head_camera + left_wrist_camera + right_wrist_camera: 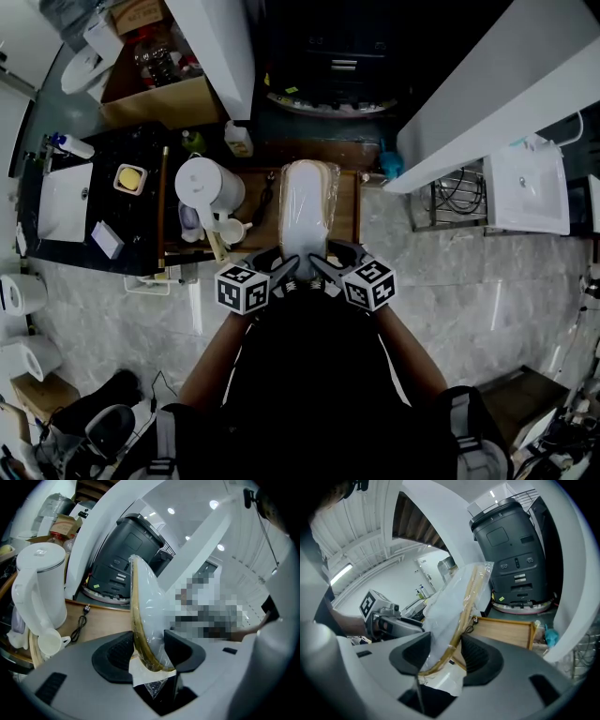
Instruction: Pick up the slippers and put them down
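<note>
A pair of white slippers with tan soles, wrapped in clear plastic (307, 211), hangs over the wooden tabletop (349, 223), long side pointing away from me. Both grippers hold its near end. My left gripper (286, 274) grips the left edge, and in the left gripper view its dark pads press the wrapped pair (149, 611) on either side of the left gripper (147, 649). My right gripper (322, 270) is shut on the right edge; the right gripper view shows the bagged slippers (457, 604) pinched in the right gripper (444, 652).
A white kettle (208, 187) and a white cup (50, 644) stand left of the slippers, with a black cord (80, 620) beside them. A dark grey machine (124, 557) sits behind the table. White beams flank it, and a black counter with a sink (64, 202) lies far left.
</note>
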`<state>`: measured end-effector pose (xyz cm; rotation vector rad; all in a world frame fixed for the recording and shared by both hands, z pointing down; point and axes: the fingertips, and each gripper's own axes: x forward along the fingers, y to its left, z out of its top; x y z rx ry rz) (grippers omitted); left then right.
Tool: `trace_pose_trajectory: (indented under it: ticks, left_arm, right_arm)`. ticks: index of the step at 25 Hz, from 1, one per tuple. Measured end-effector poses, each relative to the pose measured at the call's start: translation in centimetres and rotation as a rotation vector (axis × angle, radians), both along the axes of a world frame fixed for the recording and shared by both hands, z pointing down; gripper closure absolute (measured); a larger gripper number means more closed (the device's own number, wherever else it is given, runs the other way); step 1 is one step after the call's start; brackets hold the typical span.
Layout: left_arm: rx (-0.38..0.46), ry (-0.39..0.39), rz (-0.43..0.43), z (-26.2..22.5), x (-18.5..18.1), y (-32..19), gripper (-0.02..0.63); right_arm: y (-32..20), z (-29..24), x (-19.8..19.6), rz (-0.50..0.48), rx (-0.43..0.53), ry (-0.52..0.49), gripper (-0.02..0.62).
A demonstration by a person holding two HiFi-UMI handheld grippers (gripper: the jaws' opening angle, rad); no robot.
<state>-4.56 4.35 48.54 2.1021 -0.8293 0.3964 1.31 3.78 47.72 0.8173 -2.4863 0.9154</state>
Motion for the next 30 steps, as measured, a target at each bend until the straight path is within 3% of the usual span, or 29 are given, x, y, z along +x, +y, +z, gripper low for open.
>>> trace_pose_trajectory:
  ticks: [16, 30]
  left_arm:
    - [-0.101, -0.036, 0.064, 4.6, 0.9, 0.0, 0.400]
    - [-0.160, -0.052, 0.072, 8.8, 1.4, -0.6, 0.400]
  right_arm:
    - [-0.2, 5.4, 0.9, -0.033, -0.120, 0.035, 0.391]
    - [-1.0, 9.5, 1.4, -0.059, -0.169, 0.052, 0.391]
